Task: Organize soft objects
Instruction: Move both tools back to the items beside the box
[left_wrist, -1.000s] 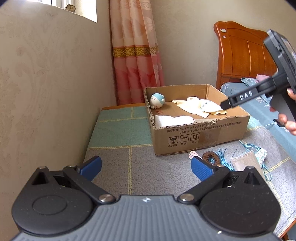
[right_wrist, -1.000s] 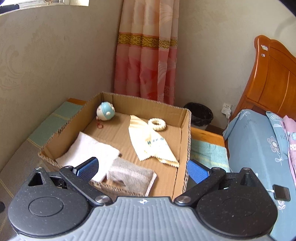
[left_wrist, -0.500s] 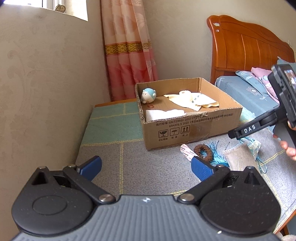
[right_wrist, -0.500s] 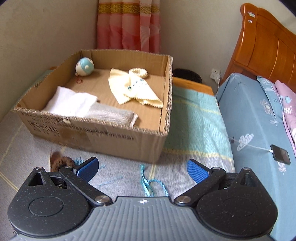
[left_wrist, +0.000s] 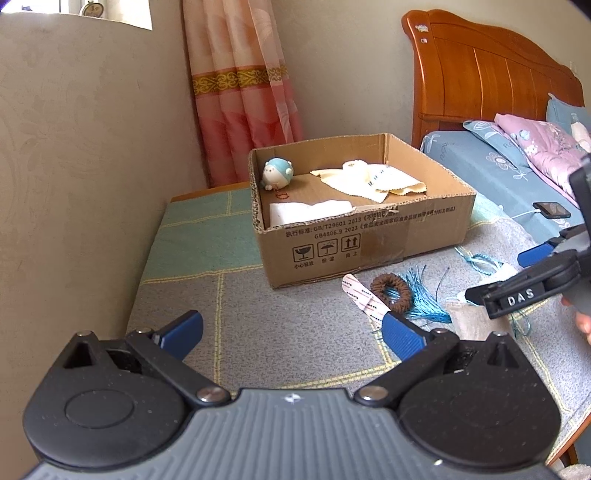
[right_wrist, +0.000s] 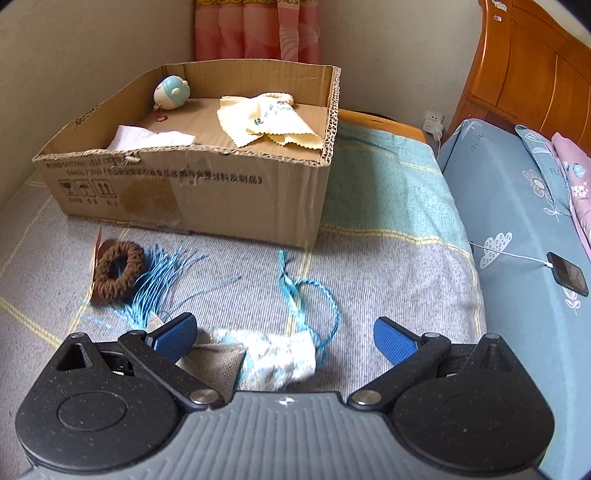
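Compared with a second ago, the right gripper (right_wrist: 284, 332) has pulled back out from over the cardboard box (right_wrist: 207, 199) and come down low over the table, so the box now sits further ahead of it. A grey folded cloth that lay in the near part of the box a second ago isn't visible there now. The left gripper (left_wrist: 291, 330) has backed away a bit too, with the box smaller in its view.

Both grippers have their fingers spread wide with nothing between them. The right one hovers just over a pale floral pouch (right_wrist: 273, 356) with a blue cord, which partly overlaps a beige cloth (right_wrist: 216, 365).

Still out on the table: a brown scrunchie (right_wrist: 118, 271) resting on a blue tassel (right_wrist: 159, 288), near the front of the box. Inside the box: a small round plush toy (right_wrist: 171, 92) in the back corner, a yellow cloth (right_wrist: 267, 122), and a white folded cloth (right_wrist: 147, 136).

The surface is a grey-and-green checked cover (right_wrist: 388, 266). Off to the right is a bed with a blue floral sheet (right_wrist: 517, 221), a phone (right_wrist: 569, 278) on a cable, a wooden headboard (left_wrist: 487, 74), and a pink curtain (left_wrist: 240, 81) in the corner.
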